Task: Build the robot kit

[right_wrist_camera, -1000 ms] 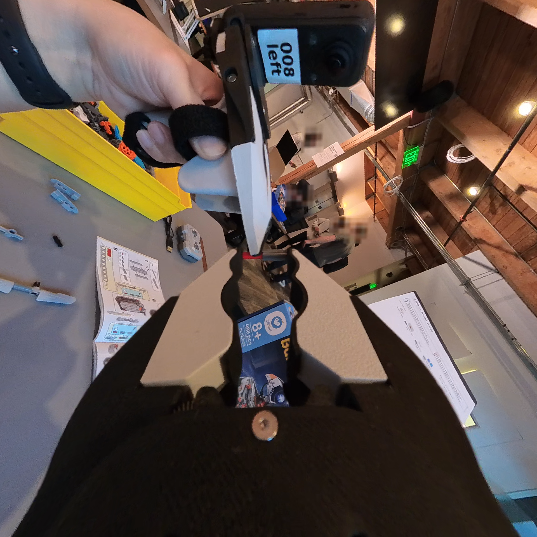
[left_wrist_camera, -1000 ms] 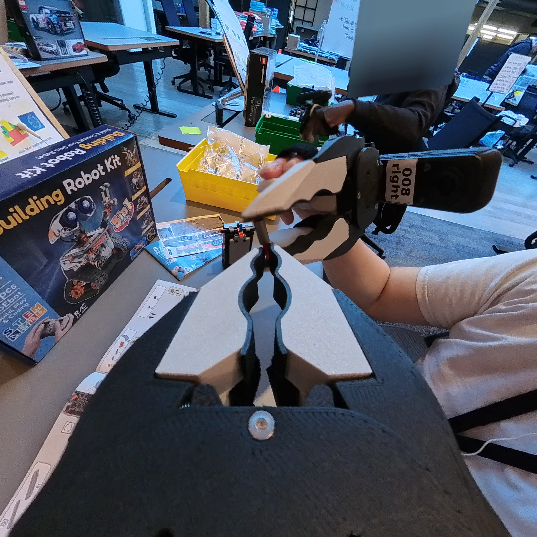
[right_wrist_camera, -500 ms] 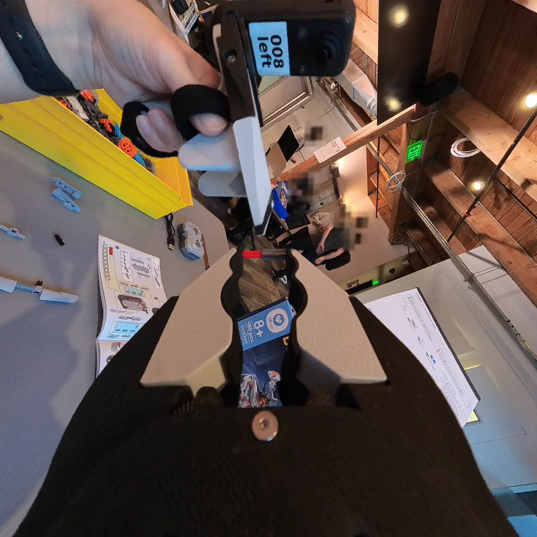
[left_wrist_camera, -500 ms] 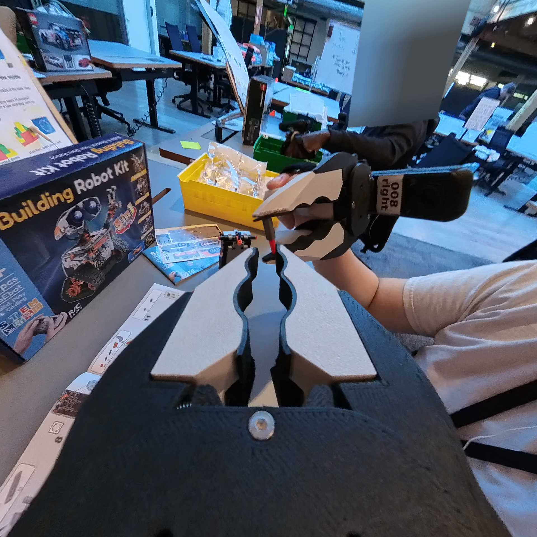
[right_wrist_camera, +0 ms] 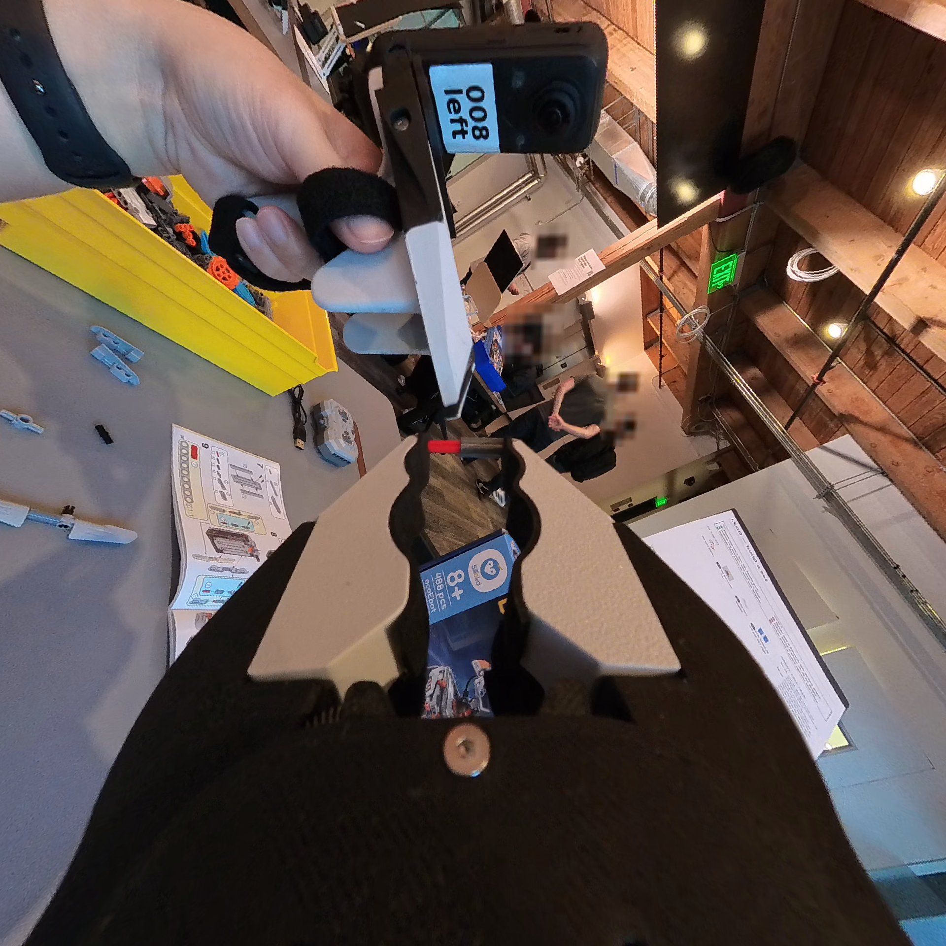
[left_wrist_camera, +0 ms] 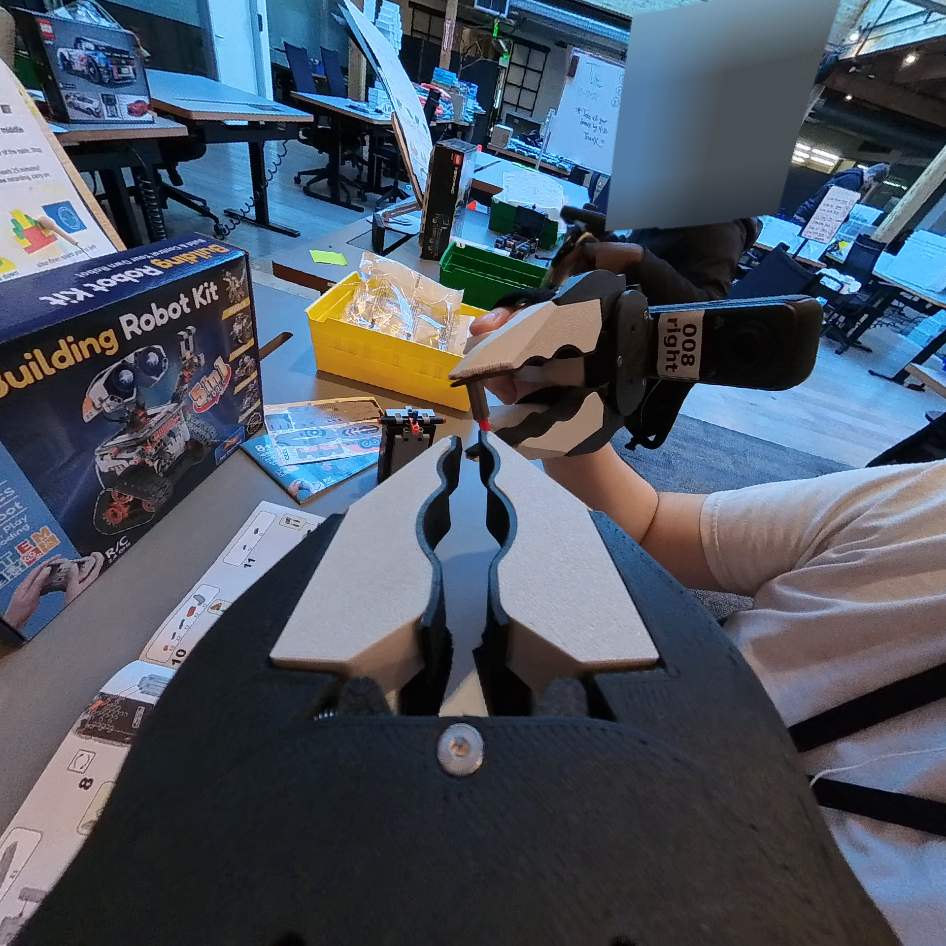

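My right gripper [right_wrist_camera: 463, 445] pinches a short pin [right_wrist_camera: 463, 446], red at one end and grey at the other, crosswise between its fingertips. My left gripper [left_wrist_camera: 468, 444] has its fingers slightly apart with nothing between them; the tip of its right finger [left_wrist_camera: 517, 491] sits just below the pin's red end [left_wrist_camera: 484, 424]. In the left wrist view the right gripper [left_wrist_camera: 473, 404] comes in from the right, holding the pin upright over the grey table [left_wrist_camera: 169, 527].

Just under my left gripper lies an open instruction sheet [left_wrist_camera: 205, 604]. Beyond the fingertips stands a small black block assembly [left_wrist_camera: 407, 435] beside a blue booklet [left_wrist_camera: 312, 455]. To the left stands a dark blue kit box [left_wrist_camera: 128, 399]. Farther back is a yellow bin [left_wrist_camera: 379, 358] with clear plastic bags [left_wrist_camera: 404, 307] in it, then a green bin [left_wrist_camera: 486, 271].

In the right wrist view, grey beams [right_wrist_camera: 115, 353] lie near another yellow bin [right_wrist_camera: 169, 302].
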`<action>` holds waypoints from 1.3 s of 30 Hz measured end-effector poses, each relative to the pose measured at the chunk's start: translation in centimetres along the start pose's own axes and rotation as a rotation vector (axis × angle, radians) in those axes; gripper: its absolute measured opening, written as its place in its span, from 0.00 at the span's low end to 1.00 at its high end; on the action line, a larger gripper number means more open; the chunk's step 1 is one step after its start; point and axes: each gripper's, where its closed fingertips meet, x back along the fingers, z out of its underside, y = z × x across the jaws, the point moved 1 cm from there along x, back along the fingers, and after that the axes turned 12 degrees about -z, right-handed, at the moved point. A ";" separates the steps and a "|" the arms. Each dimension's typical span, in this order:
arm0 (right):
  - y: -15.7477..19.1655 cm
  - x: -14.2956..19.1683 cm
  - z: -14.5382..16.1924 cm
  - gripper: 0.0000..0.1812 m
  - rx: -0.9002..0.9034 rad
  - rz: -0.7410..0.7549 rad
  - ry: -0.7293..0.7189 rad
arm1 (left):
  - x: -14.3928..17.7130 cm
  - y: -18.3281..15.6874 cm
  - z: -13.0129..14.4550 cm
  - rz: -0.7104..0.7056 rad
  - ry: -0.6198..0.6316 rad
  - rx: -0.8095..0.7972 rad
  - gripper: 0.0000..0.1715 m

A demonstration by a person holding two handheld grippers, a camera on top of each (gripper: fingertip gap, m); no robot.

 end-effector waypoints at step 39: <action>-0.6 0.2 -1.0 0.15 -0.075 0.022 -0.169 | -1.7 -1.3 -1.5 0.328 -0.112 0.199 0.03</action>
